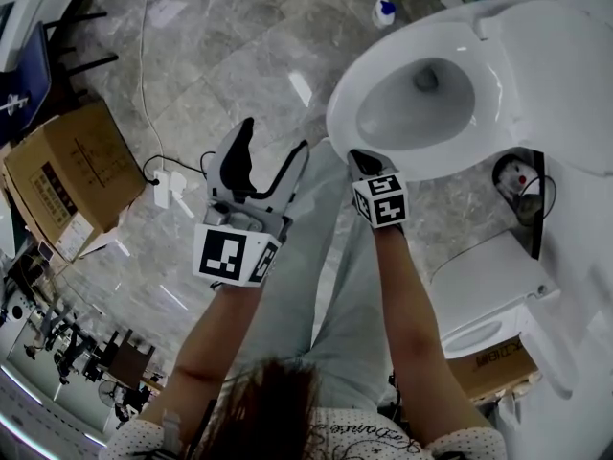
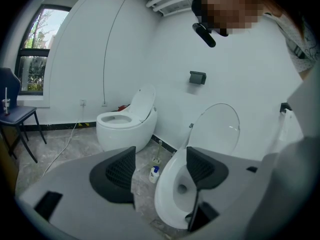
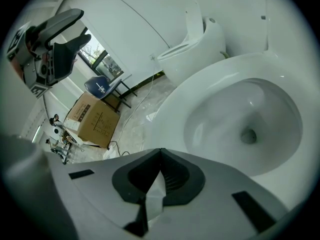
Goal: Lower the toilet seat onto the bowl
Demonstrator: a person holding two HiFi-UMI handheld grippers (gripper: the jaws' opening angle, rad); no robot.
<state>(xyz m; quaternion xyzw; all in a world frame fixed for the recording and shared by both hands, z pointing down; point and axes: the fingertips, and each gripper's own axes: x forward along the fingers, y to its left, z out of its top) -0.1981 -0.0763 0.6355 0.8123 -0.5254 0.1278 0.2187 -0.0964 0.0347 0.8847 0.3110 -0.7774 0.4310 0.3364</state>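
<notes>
- Two hand-held grippers hang over the grey marbled floor (image 1: pixel 239 46), before the white ceramic toilet bowl (image 1: pixel 345 103).
- The right gripper (image 1: pixel 362 158) has its jaws pressed together with nothing between them, and its tip sits just at the bowl's front rim. We cannot tell whether it touches.
- The left gripper (image 1: pixel 275 142) is held further left, apart from the bowl, with its jaws spread wide and nothing between them.
- The white oval toilet seat (image 2: pixel 217 129) stands upright behind the bowl and has not been lowered.
- A small white bottle with a blue cap (image 2: pixel 154 174) stands on the floor beside the bowl.
- A second white toilet (image 2: pixel 125 124) stands further along the wall.
- A brown cardboard box (image 1: pixel 67 185) sits well to our left.
</notes>
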